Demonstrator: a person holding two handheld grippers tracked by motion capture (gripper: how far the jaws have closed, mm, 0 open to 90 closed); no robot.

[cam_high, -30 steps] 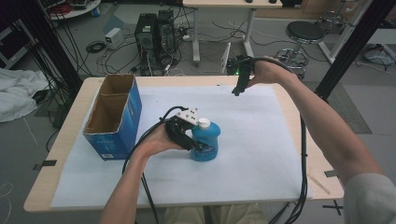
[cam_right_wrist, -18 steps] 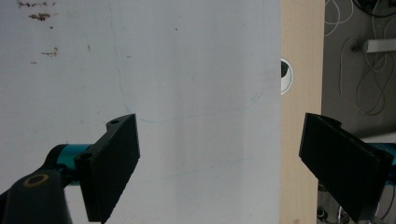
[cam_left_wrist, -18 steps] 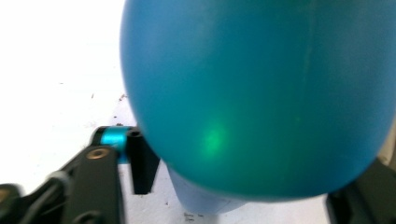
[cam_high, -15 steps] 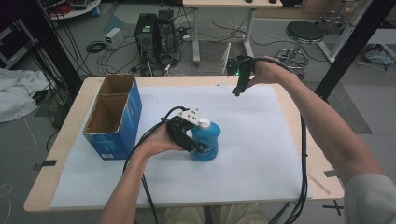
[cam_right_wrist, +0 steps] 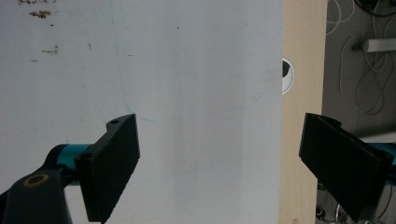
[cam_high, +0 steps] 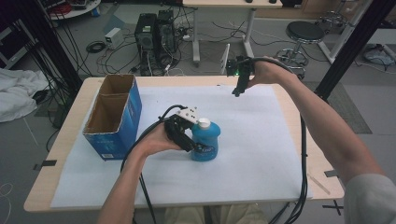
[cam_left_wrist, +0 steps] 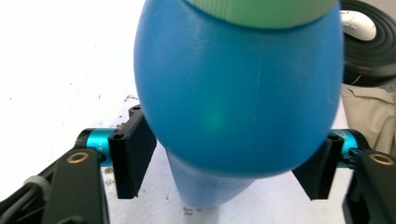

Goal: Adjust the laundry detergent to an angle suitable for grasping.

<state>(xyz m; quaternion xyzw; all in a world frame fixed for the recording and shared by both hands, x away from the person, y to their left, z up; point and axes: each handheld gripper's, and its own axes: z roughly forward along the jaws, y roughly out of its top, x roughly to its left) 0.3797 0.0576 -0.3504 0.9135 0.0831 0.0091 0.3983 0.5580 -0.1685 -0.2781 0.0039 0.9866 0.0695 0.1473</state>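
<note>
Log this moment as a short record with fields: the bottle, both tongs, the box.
bottle: blue bottle, pale cap, upright on the white sheet
left tongs: jaws have just been opening, bottle between them, pads look apart from it
right tongs: open, nothing between the jaws, held above the sheet's far edge
box: blue cardboard box, open top, left of the bottle

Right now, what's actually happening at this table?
A person works with a gripper in each hand. The left gripper is at a blue bottle with a pale cap, standing upright on the white sheet. Its jaws have just been opening, and in the left gripper view the bottle sits between them with the pads apparently off its sides. The right gripper hangs open above the far edge, holding nothing. An open blue cardboard box stands to the left.
</note>
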